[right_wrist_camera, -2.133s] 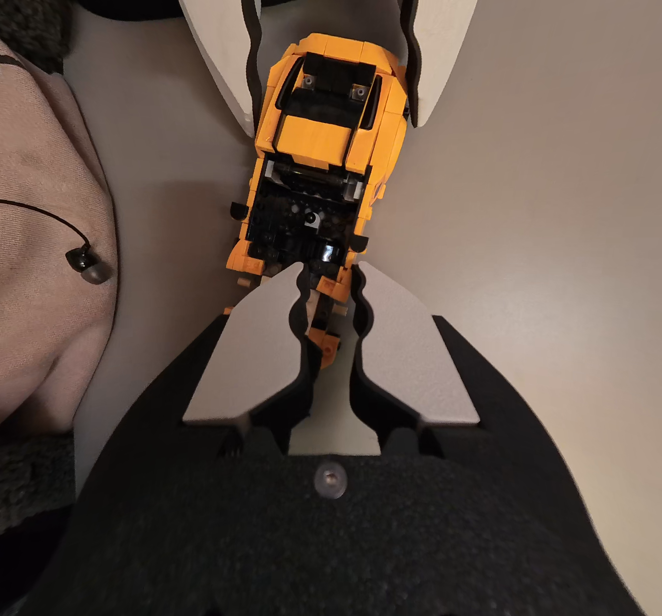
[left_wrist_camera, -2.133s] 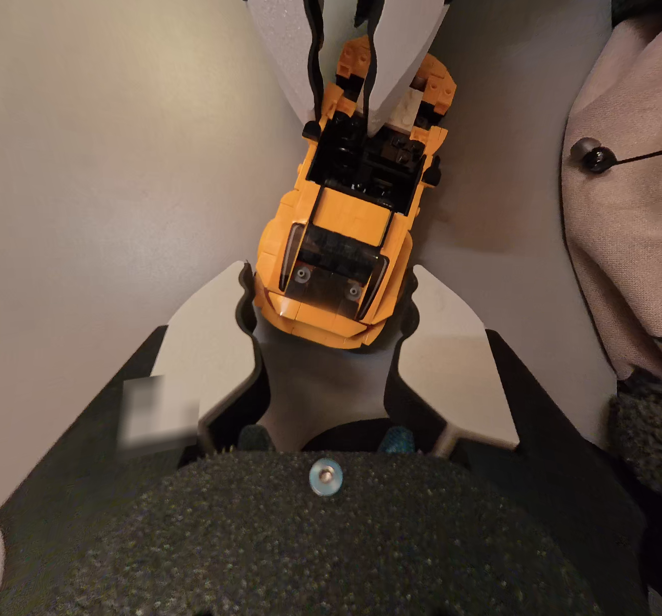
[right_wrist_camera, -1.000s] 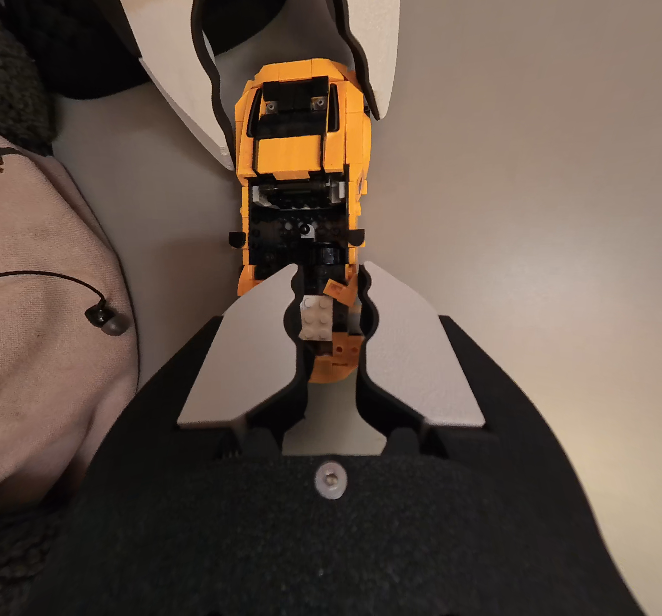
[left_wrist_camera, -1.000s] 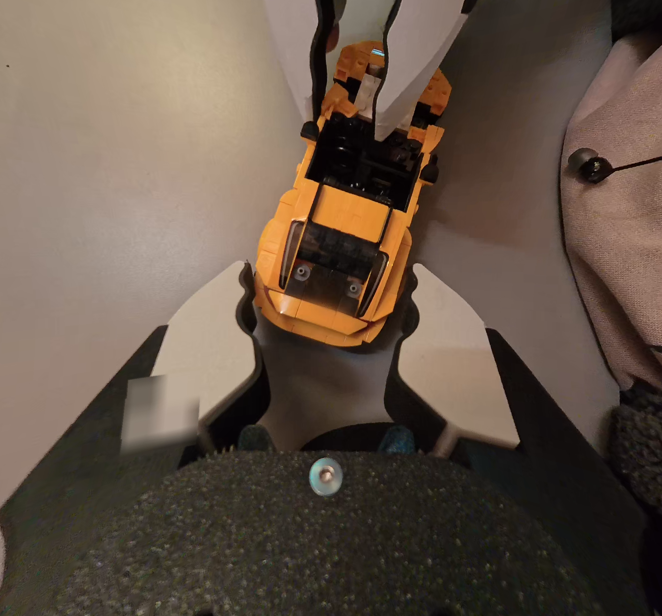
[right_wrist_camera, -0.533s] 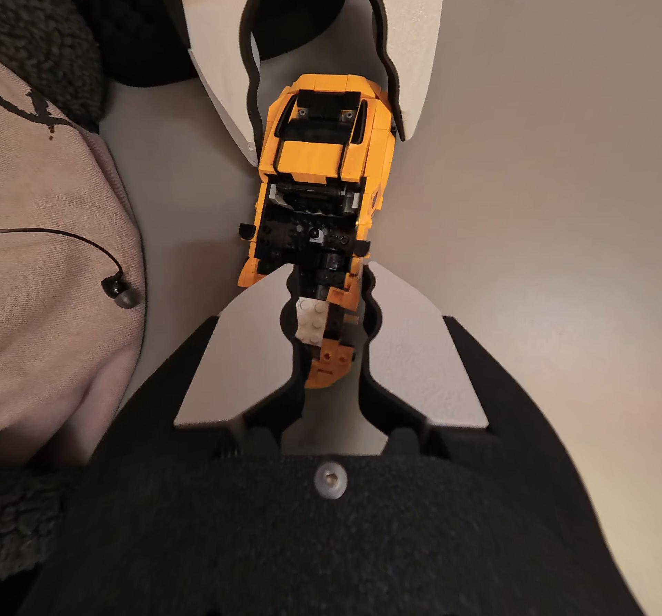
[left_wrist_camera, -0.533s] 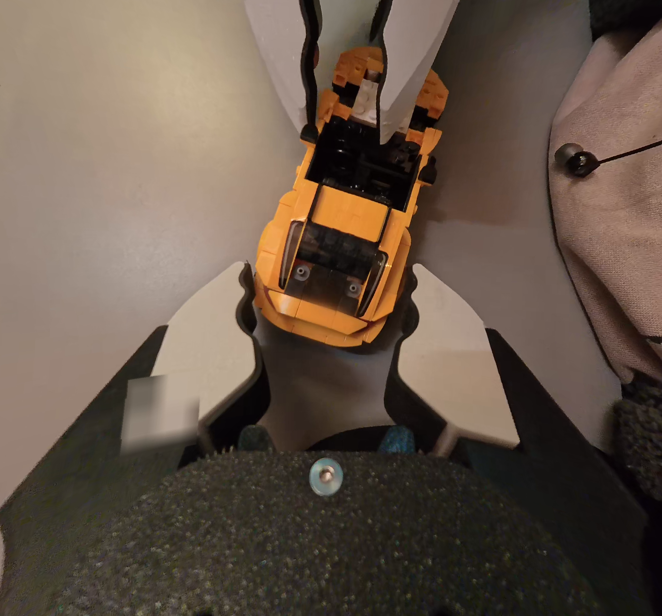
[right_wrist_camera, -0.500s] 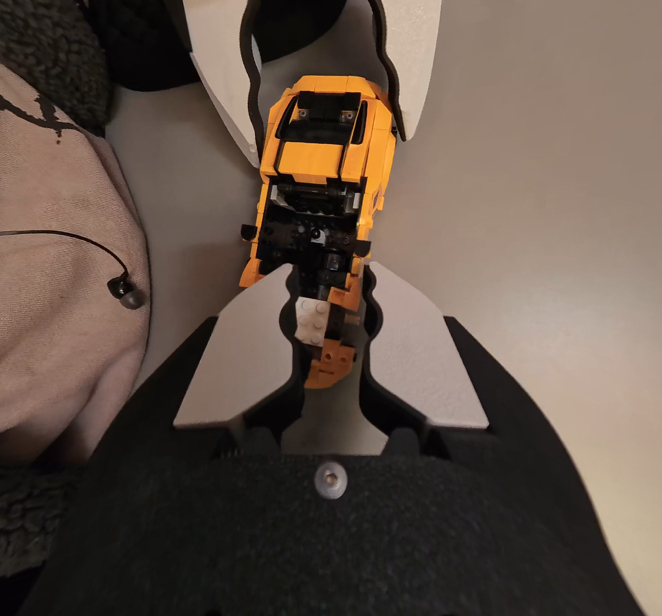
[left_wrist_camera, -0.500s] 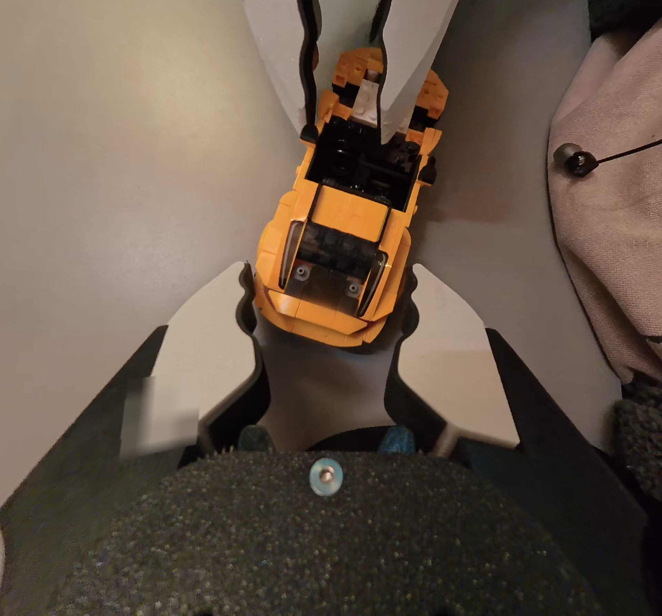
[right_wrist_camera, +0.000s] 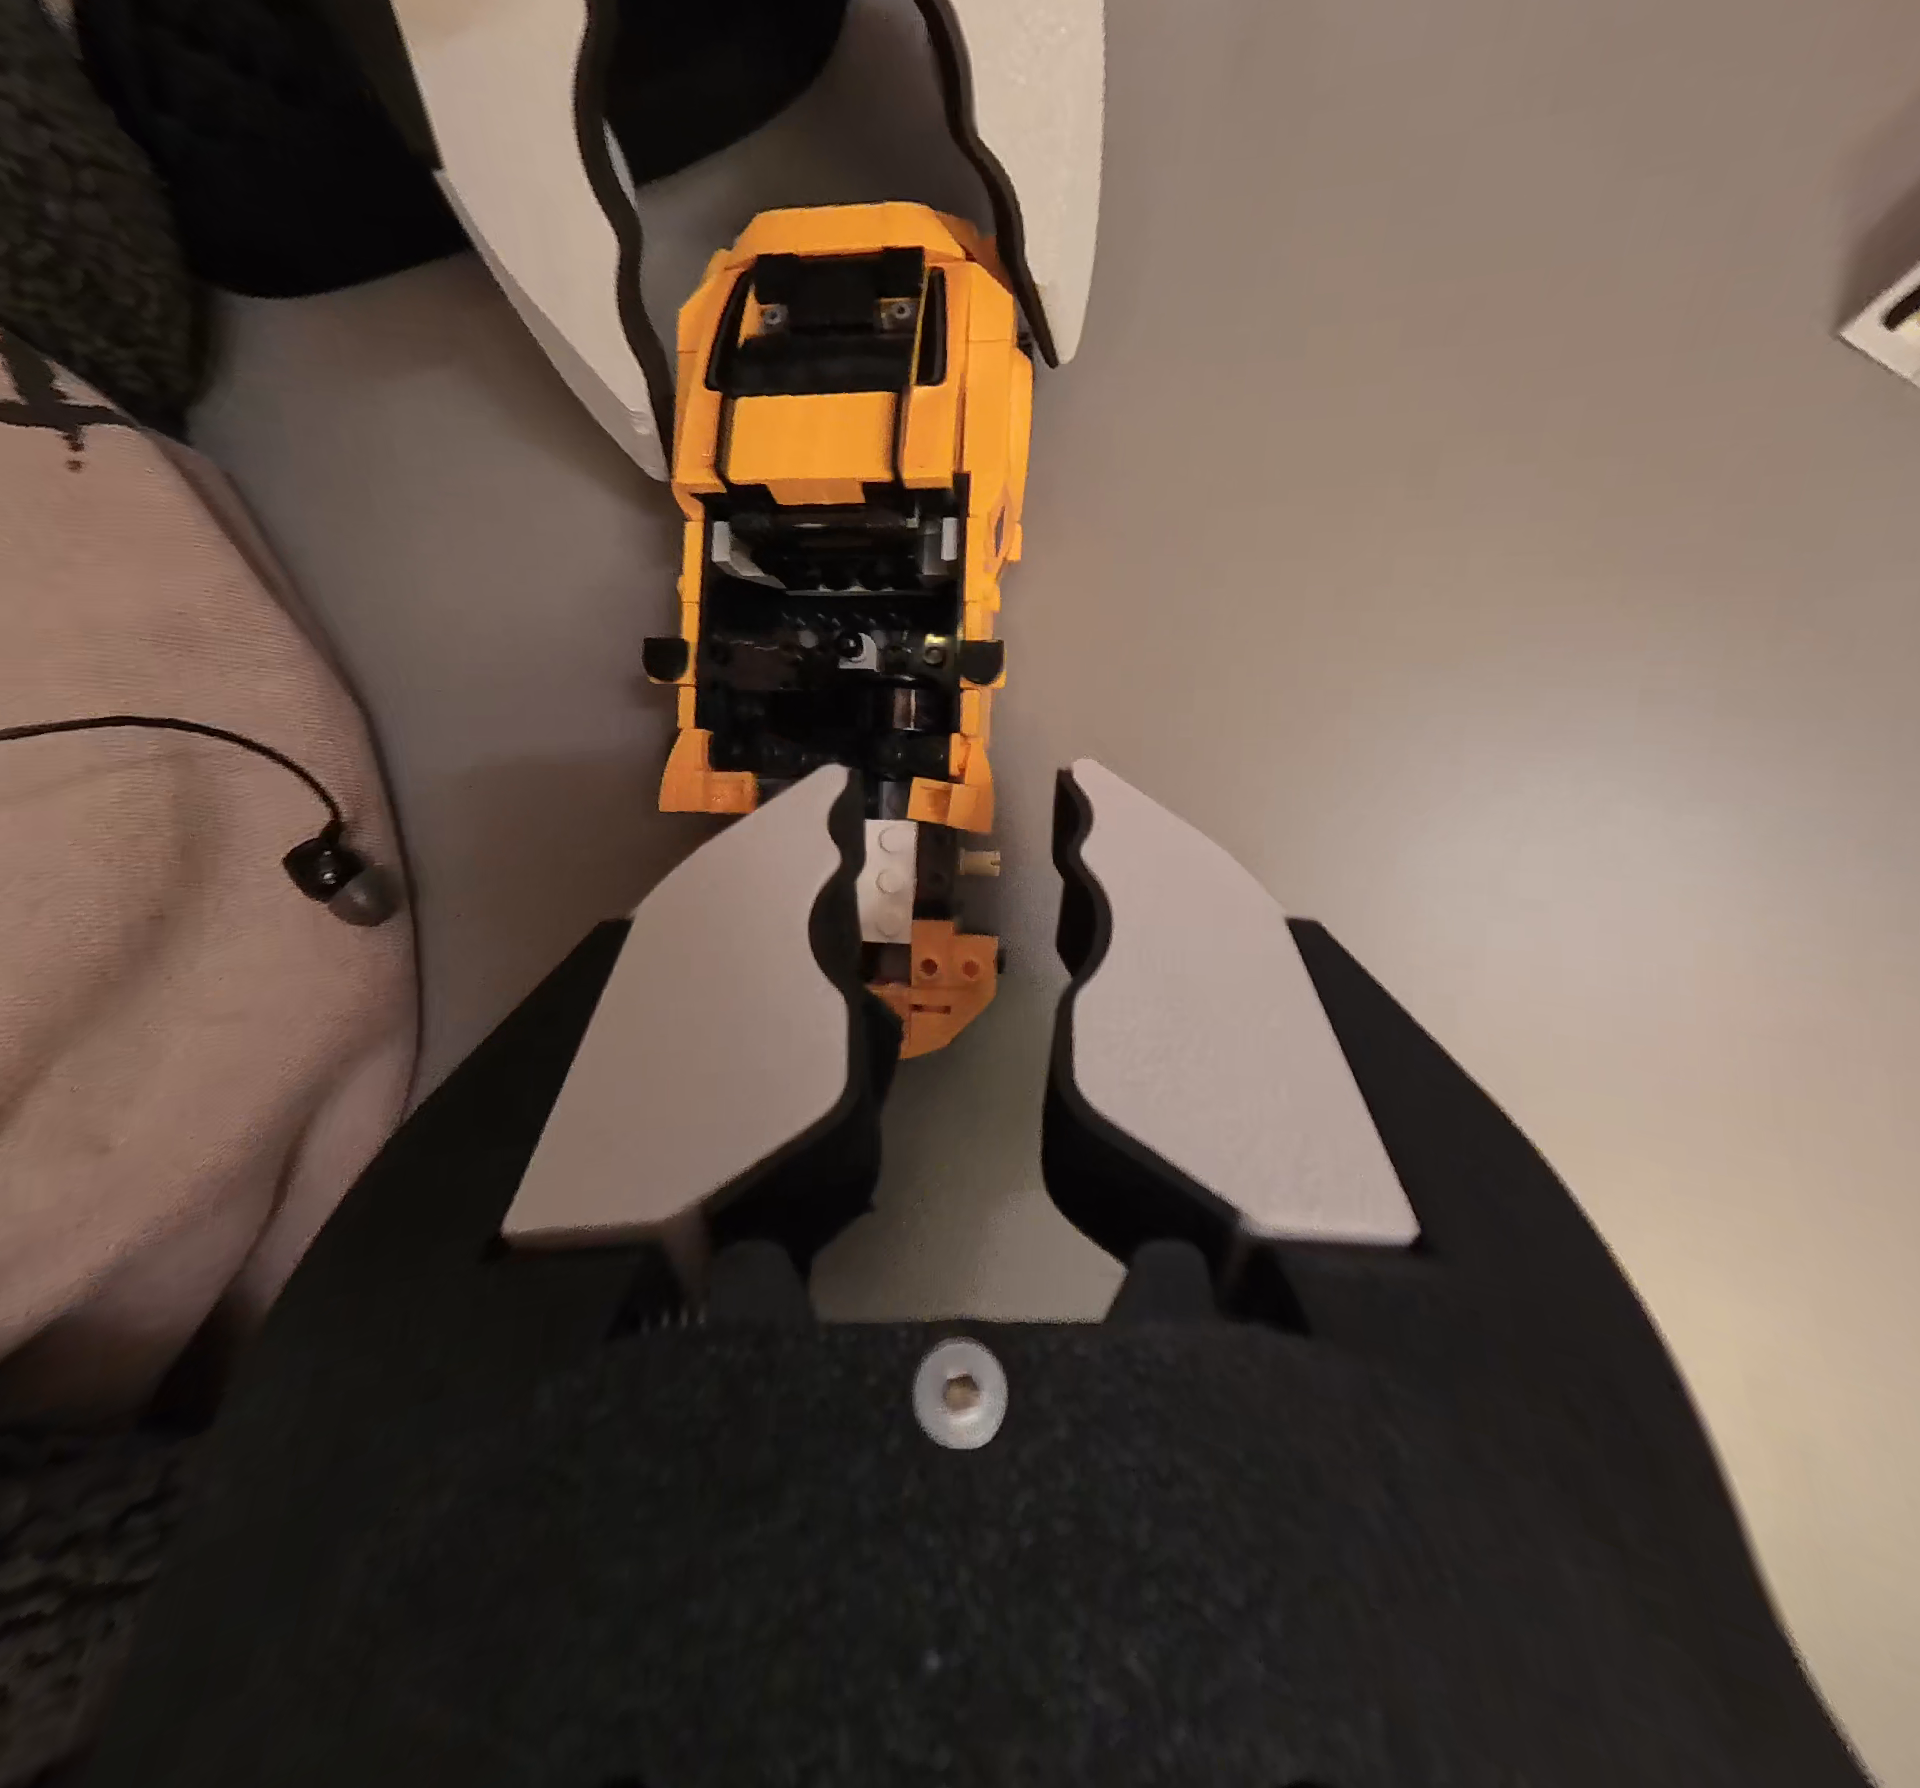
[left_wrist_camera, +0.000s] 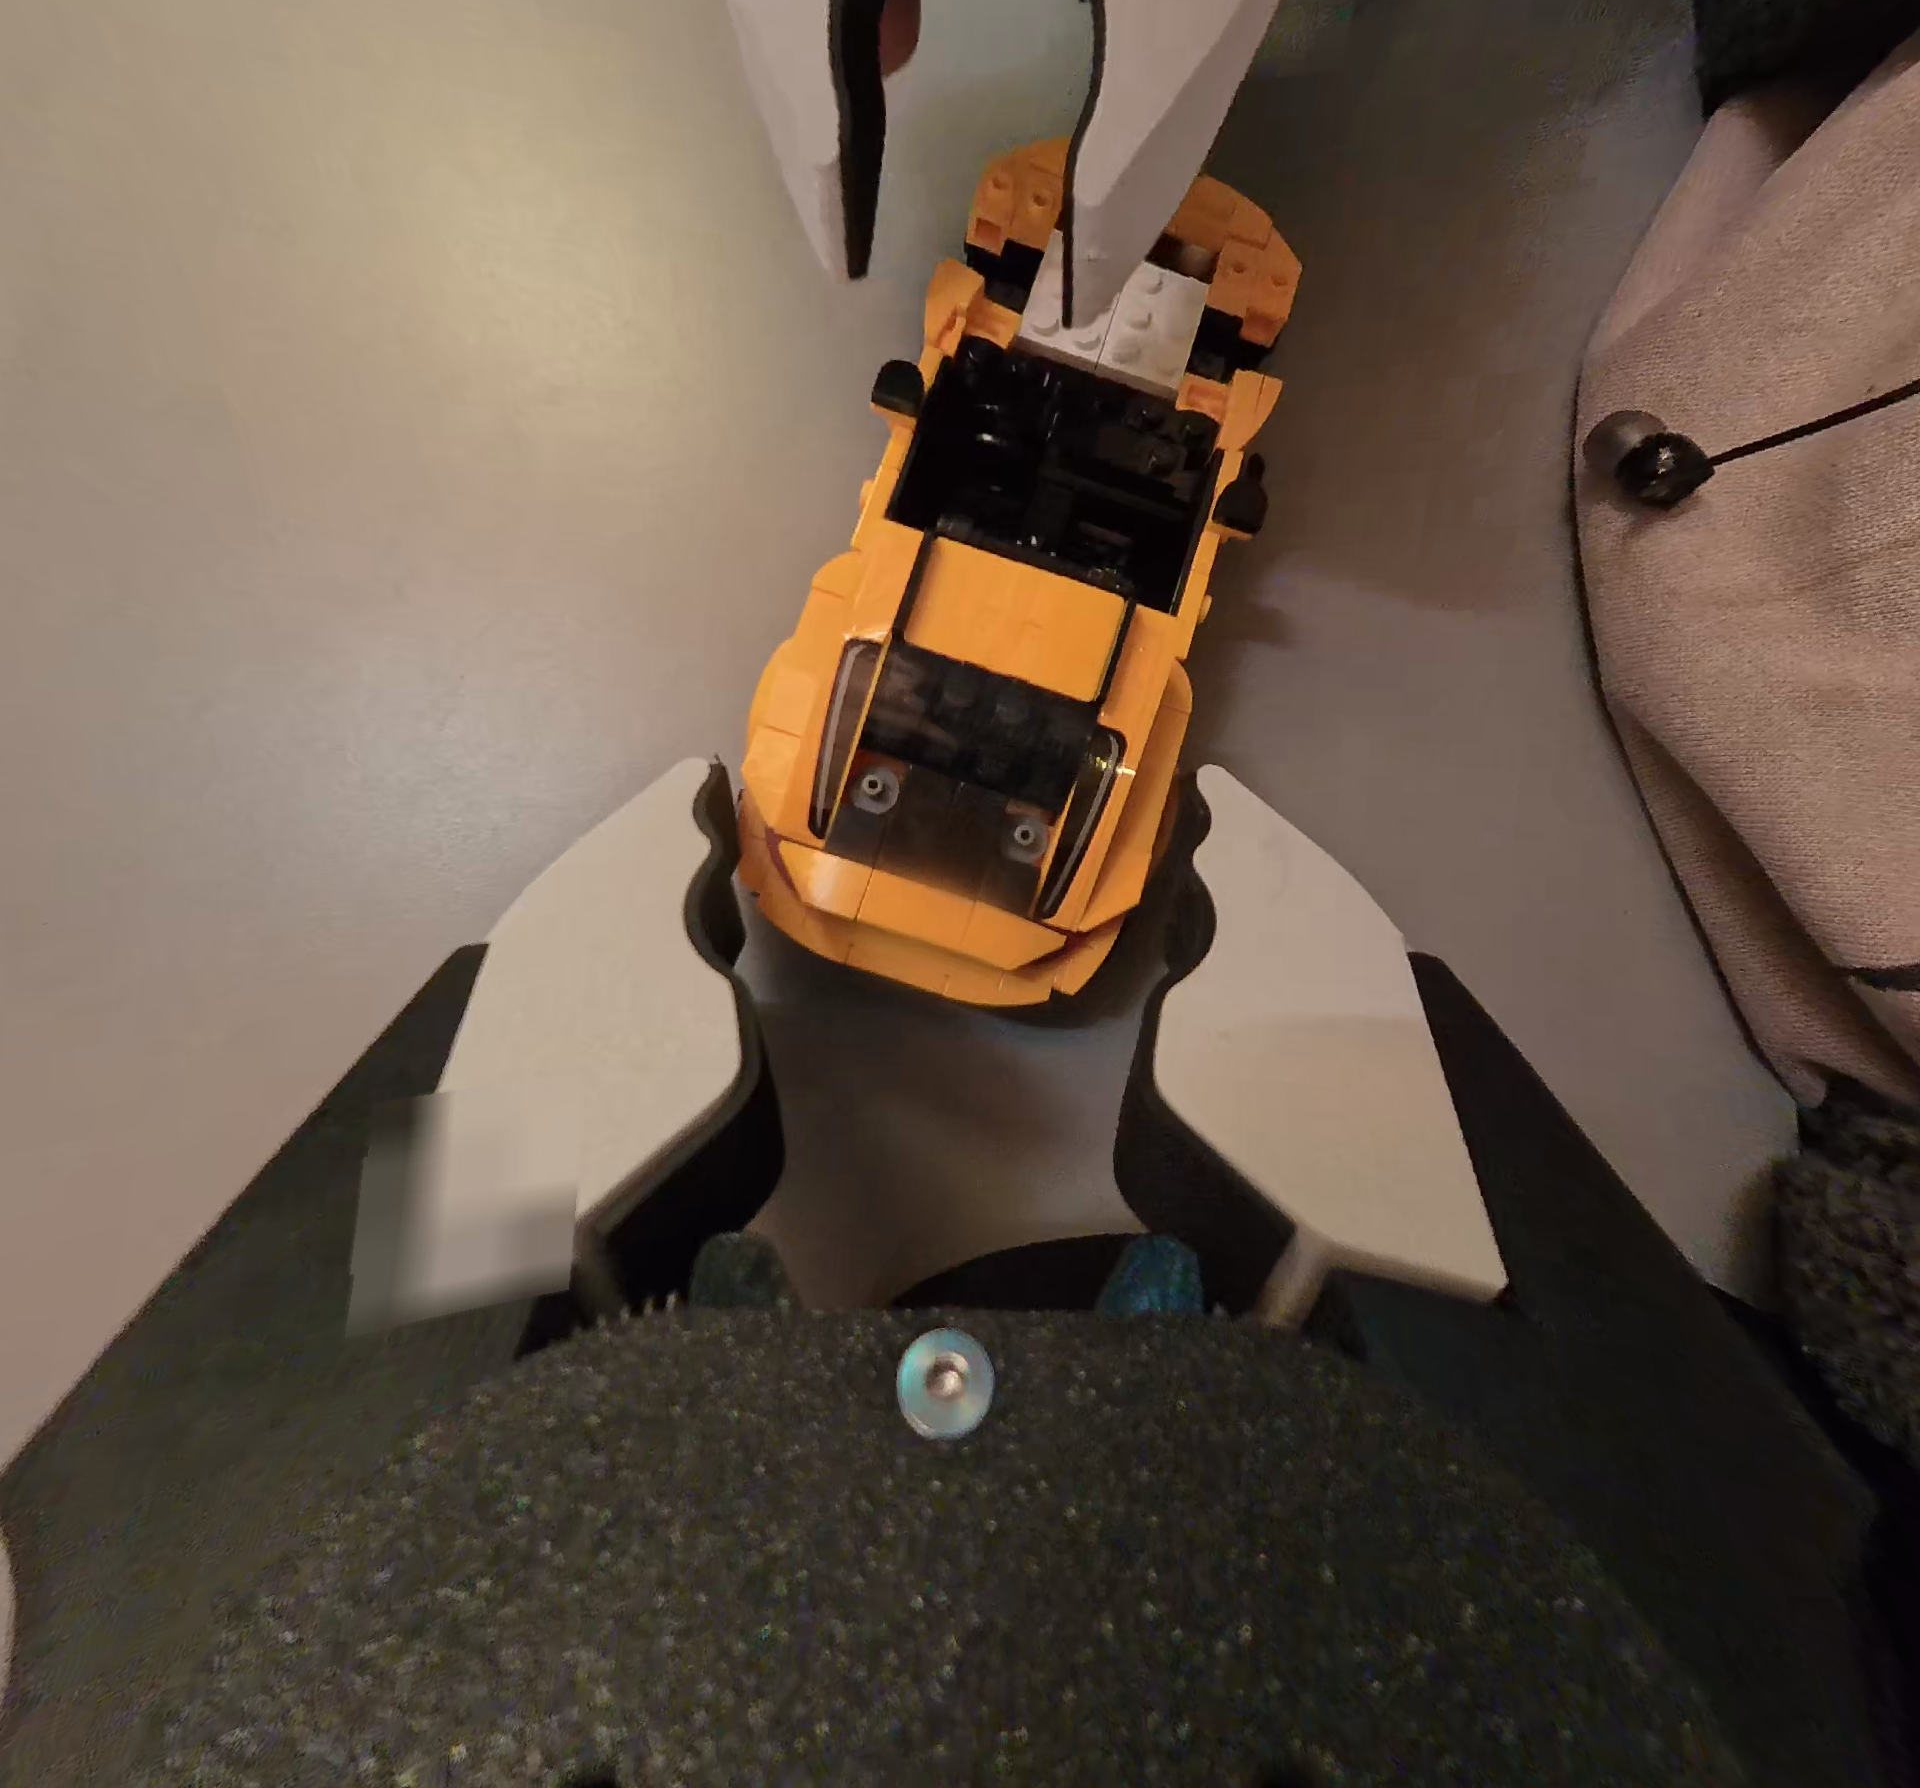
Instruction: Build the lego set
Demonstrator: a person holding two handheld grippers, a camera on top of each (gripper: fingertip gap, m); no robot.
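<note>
The right gripper (right_wrist_camera: 951,782) has spread its jaws since half a second ago, now apart over the rear of the one orange Lego car (left_wrist_camera: 997,658), one finger tip touching the white brick (right_wrist_camera: 888,881). The left gripper (left_wrist_camera: 951,803) keeps its jaws clamped on the car's front. The car rests on the pale surface (left_wrist_camera: 364,491); one earbud (right_wrist_camera: 338,876) lies on beige cloth (right_wrist_camera: 177,803) beside it.

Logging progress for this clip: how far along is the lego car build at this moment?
Mostly built: the orange car has its nose, hood and sides assembled. In hand: the left gripper clamps the car's nose, while the right gripper is open over the rear, one finger on the white plate seated there. Left: the black cabin has no roof, and studs on the rear are uncovered.
</note>
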